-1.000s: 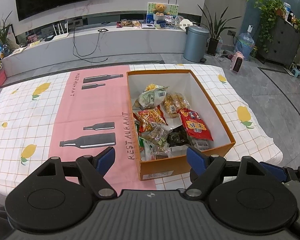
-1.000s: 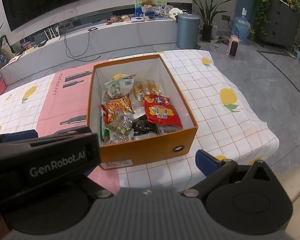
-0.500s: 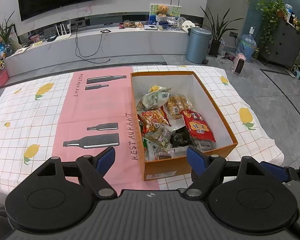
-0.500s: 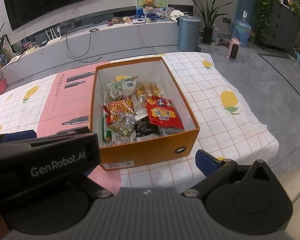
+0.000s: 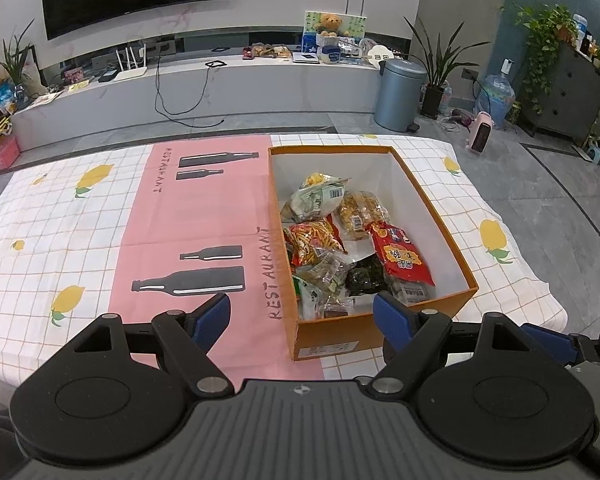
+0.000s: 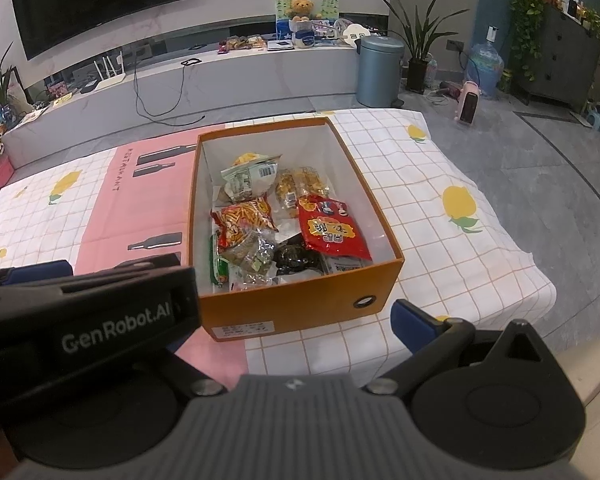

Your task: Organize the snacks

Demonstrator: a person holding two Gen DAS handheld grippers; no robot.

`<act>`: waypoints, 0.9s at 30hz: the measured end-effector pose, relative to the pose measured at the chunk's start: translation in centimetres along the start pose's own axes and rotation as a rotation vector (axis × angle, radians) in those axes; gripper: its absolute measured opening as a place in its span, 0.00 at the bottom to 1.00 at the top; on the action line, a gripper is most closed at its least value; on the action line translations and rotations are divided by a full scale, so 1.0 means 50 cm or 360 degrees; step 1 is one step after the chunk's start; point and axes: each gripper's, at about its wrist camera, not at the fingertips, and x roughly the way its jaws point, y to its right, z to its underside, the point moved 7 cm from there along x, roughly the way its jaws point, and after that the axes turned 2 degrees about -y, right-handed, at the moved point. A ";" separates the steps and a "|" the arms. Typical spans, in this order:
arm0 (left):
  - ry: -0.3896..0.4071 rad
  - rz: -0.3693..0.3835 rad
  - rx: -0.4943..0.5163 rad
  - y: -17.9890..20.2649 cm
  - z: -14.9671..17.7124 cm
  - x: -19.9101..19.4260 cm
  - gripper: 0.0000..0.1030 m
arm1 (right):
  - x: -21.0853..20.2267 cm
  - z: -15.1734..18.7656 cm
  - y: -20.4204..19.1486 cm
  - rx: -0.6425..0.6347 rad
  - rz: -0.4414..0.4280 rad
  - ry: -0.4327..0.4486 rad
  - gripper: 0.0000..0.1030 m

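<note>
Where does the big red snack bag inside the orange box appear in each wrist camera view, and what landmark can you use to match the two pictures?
Left wrist view: red snack bag lies right of centre, against the orange box's right wall.
Right wrist view: red snack bag lies at centre, in the box's right half.
Shared landmark: the grey bin on the floor behind the table.

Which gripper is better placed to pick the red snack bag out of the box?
Probably the right gripper: it is open and faces the box head-on, with the red bag straight ahead. The left gripper, also open, sits further left.
</note>
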 end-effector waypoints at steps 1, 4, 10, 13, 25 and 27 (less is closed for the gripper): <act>0.0000 0.0000 -0.0003 -0.001 0.000 -0.001 0.92 | -0.001 0.000 -0.002 -0.0003 0.0001 0.0001 0.97; 0.0008 0.0005 -0.0011 -0.004 0.000 -0.003 0.92 | -0.002 0.000 -0.003 -0.0005 0.0001 0.0003 0.97; 0.0010 0.0007 -0.0018 -0.008 0.003 -0.004 0.92 | -0.005 0.001 -0.006 -0.0007 0.0000 0.0004 0.97; 0.0011 0.0007 -0.0016 -0.008 0.003 -0.004 0.92 | -0.005 0.001 -0.007 -0.0007 0.0000 0.0005 0.97; 0.0018 0.0007 -0.0020 -0.011 0.002 -0.006 0.92 | -0.011 0.006 -0.017 -0.0013 -0.0012 0.0015 0.97; 0.0021 0.0007 -0.0021 -0.015 0.001 -0.008 0.92 | -0.012 0.007 -0.018 -0.0016 -0.0017 0.0017 0.97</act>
